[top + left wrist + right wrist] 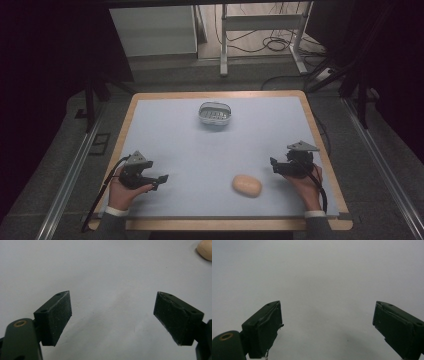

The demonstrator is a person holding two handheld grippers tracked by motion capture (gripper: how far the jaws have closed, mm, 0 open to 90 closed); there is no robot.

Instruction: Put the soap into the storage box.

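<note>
A person is sitting at the near edge of the counter (165,150), holding a gripper in each hand above its pale blue-grey surface. The left gripper (161,180) is hanging over the near left part of the counter, its black jaws pointing toward the middle, and the left gripper view is showing those jaws spread wide with nothing between them, released over bare surface. The right gripper (274,165) is hovering over the near right part, close to the wooden border, its jaws pointing inward toward the left; the right gripper view is showing its two dark pads (265,327) standing far apart, also released and grasping nothing. A tan, rounded bread roll (247,185) is lying on the counter near the front edge, between the two grippers but closer to the right one, just beside and slightly nearer the person than its jaws, touching neither gripper. In the left gripper view a piece of that roll (205,249) is peeking in at the upper right corner. Well apart from all this, toward the far middle of the counter, a small oval wire basket (215,114) is sitting upright with a pale rim; what it is holding is too small to tell.
</note>
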